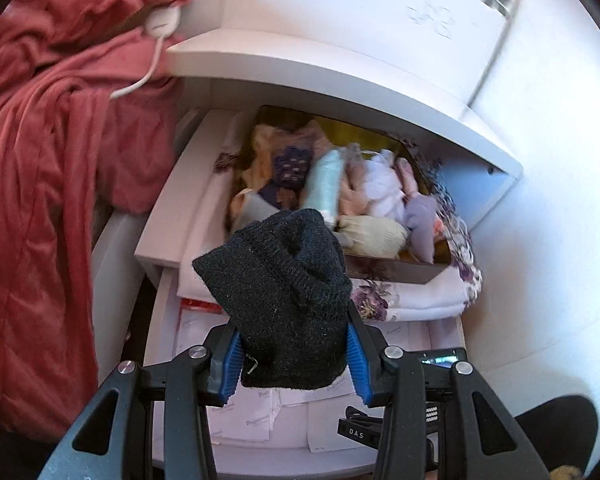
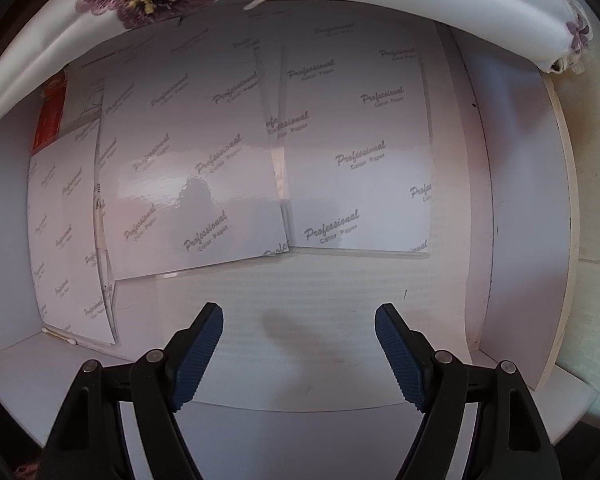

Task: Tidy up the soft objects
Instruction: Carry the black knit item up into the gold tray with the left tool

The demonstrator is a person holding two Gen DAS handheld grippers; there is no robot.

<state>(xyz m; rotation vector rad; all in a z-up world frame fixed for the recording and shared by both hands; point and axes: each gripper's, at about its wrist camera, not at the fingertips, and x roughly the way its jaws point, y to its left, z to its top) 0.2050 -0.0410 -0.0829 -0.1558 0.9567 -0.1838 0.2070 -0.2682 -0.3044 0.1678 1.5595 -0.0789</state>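
Nearest to us, our left gripper (image 1: 292, 360) is clamped on a dark knit hat (image 1: 280, 300), its blue pads (image 1: 229, 364) pressing the hat's lower sides, so the hat stands up between them, clear of everything below. Under it lies the lower drawer (image 1: 160, 320), lined with white sheets of paper (image 1: 240, 424). Our right gripper (image 2: 299, 354) points down into that same drawer with its jaws wide and nothing between them; below it the drawer floor (image 2: 320, 300) is bare near the front edge, and the sheets of paper (image 2: 356, 152) printed with grey lettering cover the far part, overlapping one another, with something red (image 2: 52, 116) at the far left corner. Beyond the hat, a white cloth with purple flowers (image 1: 416, 296) hangs over the front edge of the upper drawer (image 1: 172, 216). Inside that drawer sits a heap of small soft things: a pale green roll (image 1: 326, 184), a cream knit piece (image 1: 374, 234), a lilac piece (image 1: 420, 220) and a white one (image 1: 382, 188), all touching. Farthest off, a pink-red garment (image 1: 40, 200) hangs down along the left side of the white cabinet (image 1: 340, 64).
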